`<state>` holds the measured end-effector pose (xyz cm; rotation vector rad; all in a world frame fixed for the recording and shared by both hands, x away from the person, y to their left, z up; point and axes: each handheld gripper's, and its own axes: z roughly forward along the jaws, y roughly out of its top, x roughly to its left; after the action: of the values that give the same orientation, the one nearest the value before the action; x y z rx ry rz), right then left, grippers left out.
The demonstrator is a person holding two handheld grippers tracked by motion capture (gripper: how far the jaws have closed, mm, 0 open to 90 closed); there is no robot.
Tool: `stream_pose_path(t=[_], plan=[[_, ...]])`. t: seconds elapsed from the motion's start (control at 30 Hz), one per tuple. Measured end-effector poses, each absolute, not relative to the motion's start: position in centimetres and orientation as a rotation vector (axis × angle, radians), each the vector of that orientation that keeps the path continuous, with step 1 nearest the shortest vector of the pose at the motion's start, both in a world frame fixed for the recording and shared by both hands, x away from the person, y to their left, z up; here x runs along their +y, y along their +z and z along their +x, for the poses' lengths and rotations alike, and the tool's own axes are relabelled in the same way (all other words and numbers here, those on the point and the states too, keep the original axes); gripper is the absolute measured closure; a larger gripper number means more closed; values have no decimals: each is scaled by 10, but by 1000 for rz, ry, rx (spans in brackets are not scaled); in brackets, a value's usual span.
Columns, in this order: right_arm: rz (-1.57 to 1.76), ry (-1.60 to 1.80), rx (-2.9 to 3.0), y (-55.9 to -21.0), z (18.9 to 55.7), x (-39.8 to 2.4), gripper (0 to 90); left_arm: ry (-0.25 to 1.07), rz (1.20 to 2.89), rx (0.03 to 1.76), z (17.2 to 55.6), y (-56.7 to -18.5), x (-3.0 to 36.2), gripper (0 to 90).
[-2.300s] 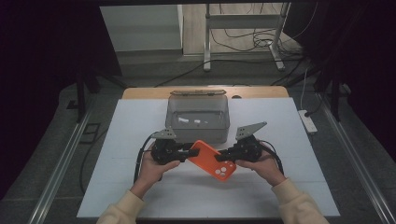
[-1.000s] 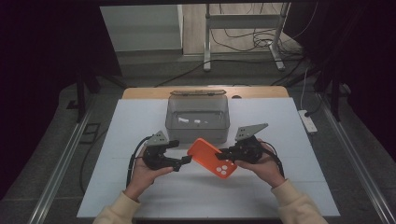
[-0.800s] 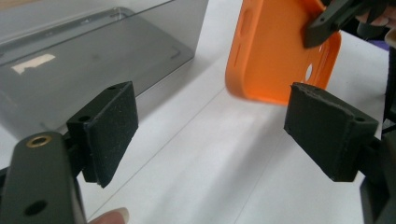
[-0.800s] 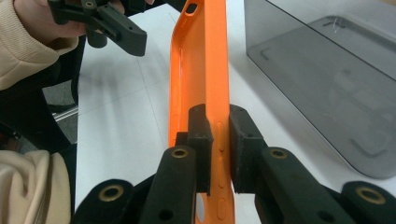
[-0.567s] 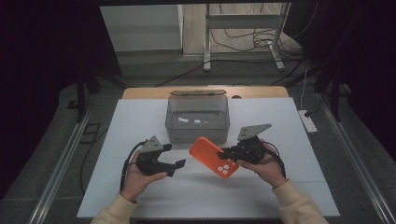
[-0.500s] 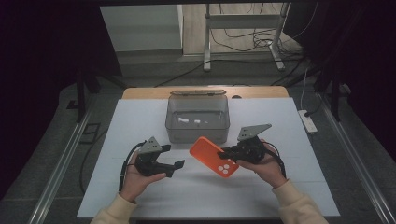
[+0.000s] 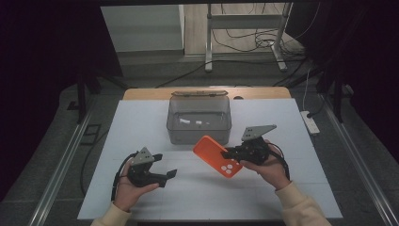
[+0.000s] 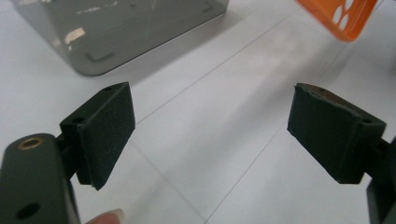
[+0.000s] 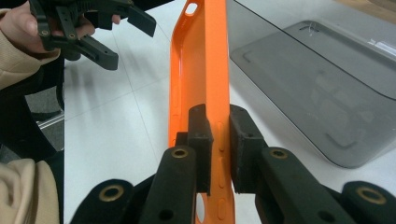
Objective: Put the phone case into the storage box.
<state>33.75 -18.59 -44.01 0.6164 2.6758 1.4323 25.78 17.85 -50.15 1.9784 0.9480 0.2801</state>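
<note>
Holding the orange phone case [image 7: 217, 155] by one long edge, the right hand-held gripper [image 7: 230, 153] has its two black pads squeezed tight on the case's thin side wall. In the right gripper view the case [image 9: 201, 70] stands on edge and runs away from the jaws, up off the white table [image 7: 141, 122]. The case sits just in front of the grey see-through box [image 7: 199, 118], a little to its right, not touching it. The left hand-held gripper [image 7: 165, 175] is down low on the left, well apart from the case. Its jaws are wide open with nothing between them, and bare table shows in the gap. A corner of the case [image 8: 343, 18] peeks in far off.
</note>
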Motion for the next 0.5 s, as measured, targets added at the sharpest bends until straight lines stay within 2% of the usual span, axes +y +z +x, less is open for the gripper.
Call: stream_pose_path(t=[0.5], plan=[[646, 1411, 2670, -437, 336, -186, 807, 325, 1953, 1013, 251, -513, 196, 146]])
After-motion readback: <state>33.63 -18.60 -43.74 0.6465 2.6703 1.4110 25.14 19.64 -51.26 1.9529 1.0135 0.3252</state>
